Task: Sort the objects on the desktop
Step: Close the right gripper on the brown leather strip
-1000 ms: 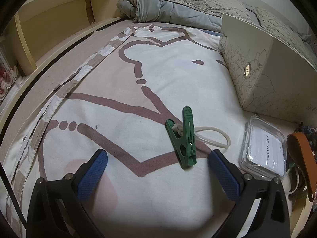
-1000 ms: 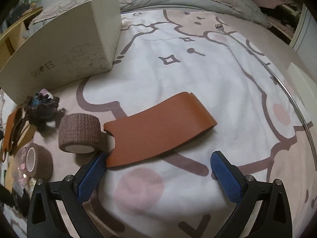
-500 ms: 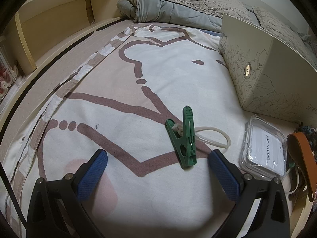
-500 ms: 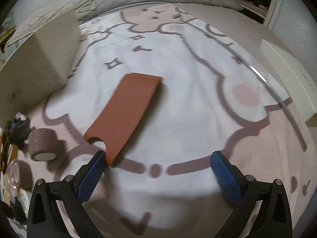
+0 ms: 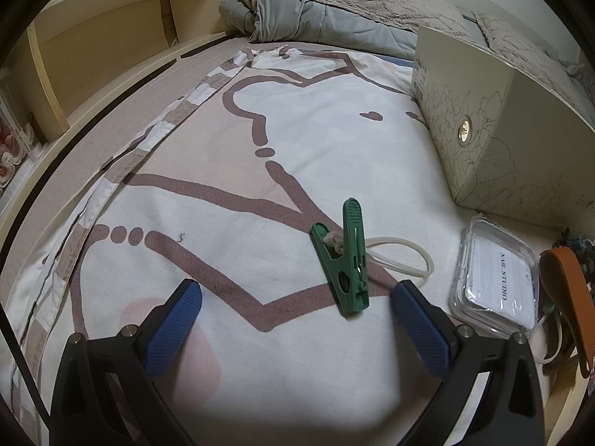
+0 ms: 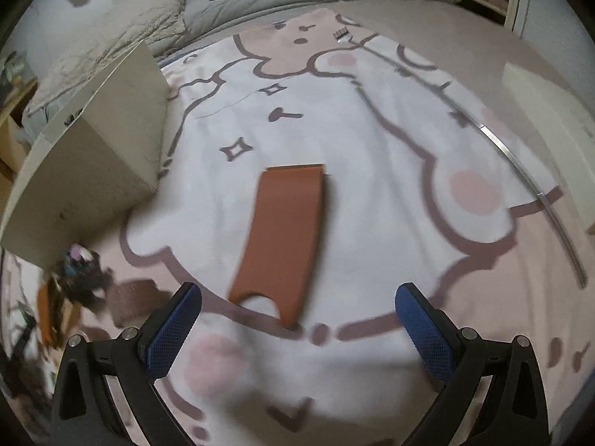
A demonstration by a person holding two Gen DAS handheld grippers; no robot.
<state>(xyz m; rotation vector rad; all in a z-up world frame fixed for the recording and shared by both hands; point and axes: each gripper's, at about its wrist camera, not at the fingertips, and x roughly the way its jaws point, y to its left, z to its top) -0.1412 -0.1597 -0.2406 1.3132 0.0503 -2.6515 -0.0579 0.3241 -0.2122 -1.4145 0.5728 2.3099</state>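
In the left wrist view a green clothes peg lies on the patterned bedsheet with a pale rubber loop beside it. My left gripper hovers just short of the peg, open and empty. A clear plastic card box and a brown leather strap lie to the right. In the right wrist view a flat brown leather sleeve lies lengthwise ahead of my right gripper, which is open and empty. A brown bandage roll sits blurred at the left.
A cream cardboard box stands on the bed between both views. Grey bedding is piled at the far end. Wooden shelving runs along the left. A dark tangle of small items lies by the box.
The right gripper has swung to the right, so the leather sleeve now lies straight ahead between its fingers instead of crosswise. The left gripper and the peg have not moved.
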